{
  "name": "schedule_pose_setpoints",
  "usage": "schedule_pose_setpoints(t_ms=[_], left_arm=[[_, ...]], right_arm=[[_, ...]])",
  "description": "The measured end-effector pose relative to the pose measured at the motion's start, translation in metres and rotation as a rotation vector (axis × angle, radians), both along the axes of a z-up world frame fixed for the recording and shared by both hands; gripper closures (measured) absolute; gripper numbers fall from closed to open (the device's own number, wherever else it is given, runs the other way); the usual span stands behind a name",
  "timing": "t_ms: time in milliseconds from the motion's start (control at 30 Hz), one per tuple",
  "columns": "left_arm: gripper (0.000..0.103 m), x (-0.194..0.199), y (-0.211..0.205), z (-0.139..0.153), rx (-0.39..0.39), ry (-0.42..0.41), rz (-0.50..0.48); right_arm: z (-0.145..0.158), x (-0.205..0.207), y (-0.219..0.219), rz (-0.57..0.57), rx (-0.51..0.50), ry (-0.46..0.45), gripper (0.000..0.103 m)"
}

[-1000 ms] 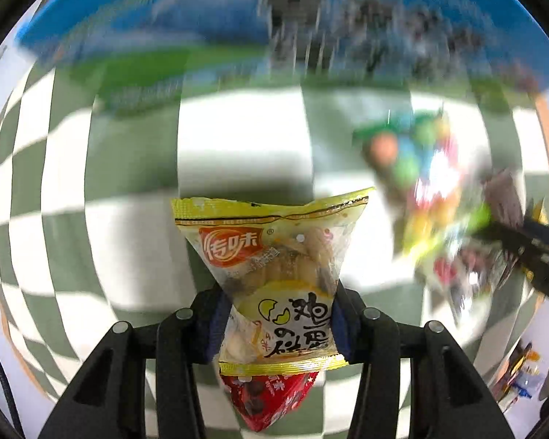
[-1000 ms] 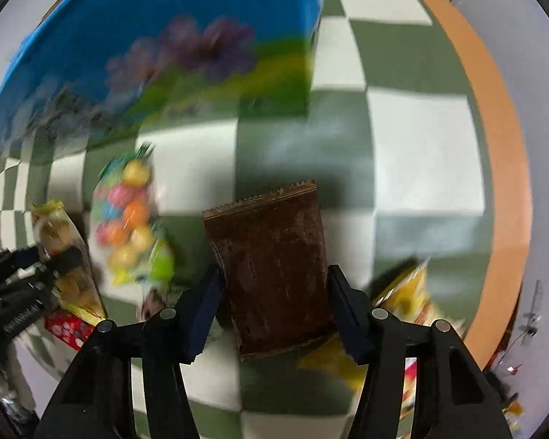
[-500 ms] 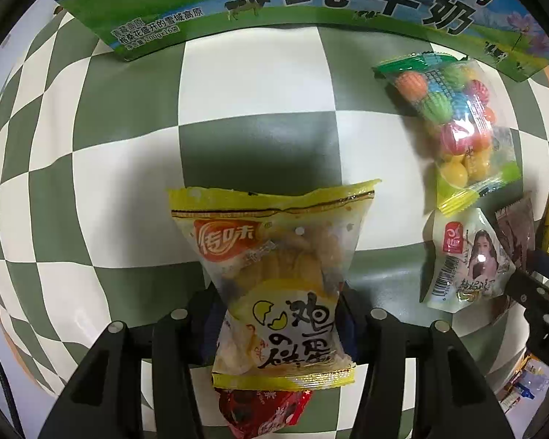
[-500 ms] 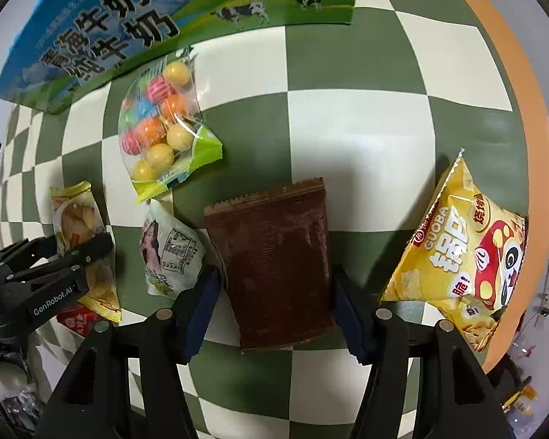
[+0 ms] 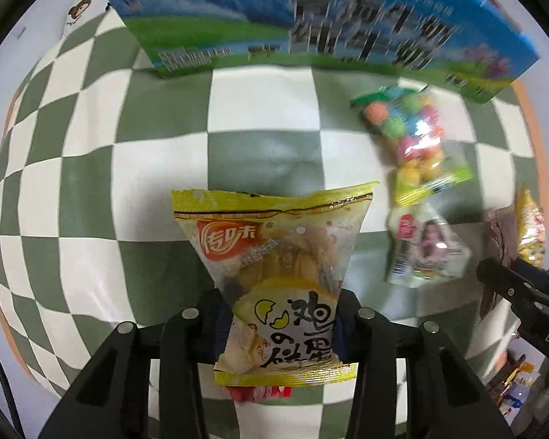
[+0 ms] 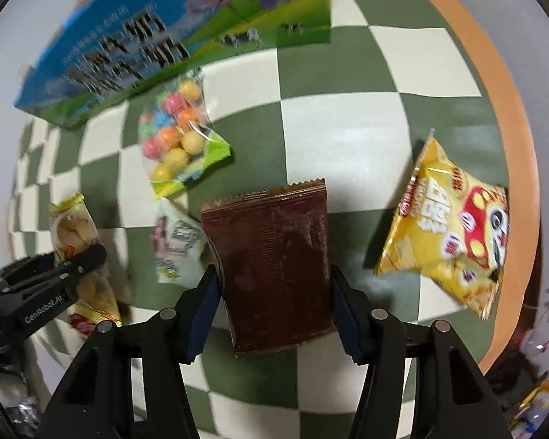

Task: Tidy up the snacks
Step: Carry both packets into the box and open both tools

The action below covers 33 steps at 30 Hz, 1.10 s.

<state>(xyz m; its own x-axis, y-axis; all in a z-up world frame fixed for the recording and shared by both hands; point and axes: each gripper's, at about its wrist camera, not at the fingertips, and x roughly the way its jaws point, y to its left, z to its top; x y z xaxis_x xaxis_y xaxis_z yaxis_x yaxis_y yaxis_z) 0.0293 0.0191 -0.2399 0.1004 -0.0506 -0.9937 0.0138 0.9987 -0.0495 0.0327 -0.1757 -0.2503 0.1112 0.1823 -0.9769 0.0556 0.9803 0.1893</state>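
My left gripper point(image 5: 280, 314) points straight down, its jaws closing tight on a yellow egg-cake packet point(image 5: 274, 256) held above the checked tablecloth point(image 5: 157, 183). A red packet point(image 5: 256, 393) peeks out under the yellow one. My right gripper point(image 6: 272, 281) is closing too, its blue pads pressing the sides of a brown ridged packet point(image 6: 271, 267) above the table. Between the two grippers lie a bag of coloured candy balls point(image 6: 179, 135) and a small white packet point(image 6: 177, 245). The left gripper point(image 6: 73, 267) shows at the right wrist view's left edge.
A blue and green milk carton box point(image 5: 311, 29) stands along the far side. A yellow chips bag point(image 6: 450, 226) lies to the right, near the table's orange rim point(image 6: 512, 146). Clutter lies beyond the table at the lower right.
Both grippers have shifted across the table with their packets still held. The milk box fills more of both views than half a second ago.
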Motion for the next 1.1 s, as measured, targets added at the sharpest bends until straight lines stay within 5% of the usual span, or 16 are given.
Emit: schedule_pose_setpoints(t_ms=[300, 667, 867, 1100], left_arm=[[0.063, -0.002, -0.012, 0.087, -0.117, -0.124, -0.013], [0.063, 0.109, -0.013, 0.176, -0.191, -0.223, -0.069], [0.063, 0.185, -0.016, 0.177, -0.168, -0.192, -0.08], [0.063, 0.262, -0.024, 0.127, -0.153, -0.036, -0.077]], right_arm=[[0.075, -0.006, -0.022, -0.024, 0.119, -0.122, 0.043], [0.173, 0.051, -0.003, 0.02, 0.213, -0.28, 0.043], [0.197, 0.117, 0.006, 0.034, 0.158, -0.339, 0.043], [0.176, 0.195, 0.008, 0.021, 0.088, -0.273, 0.043]])
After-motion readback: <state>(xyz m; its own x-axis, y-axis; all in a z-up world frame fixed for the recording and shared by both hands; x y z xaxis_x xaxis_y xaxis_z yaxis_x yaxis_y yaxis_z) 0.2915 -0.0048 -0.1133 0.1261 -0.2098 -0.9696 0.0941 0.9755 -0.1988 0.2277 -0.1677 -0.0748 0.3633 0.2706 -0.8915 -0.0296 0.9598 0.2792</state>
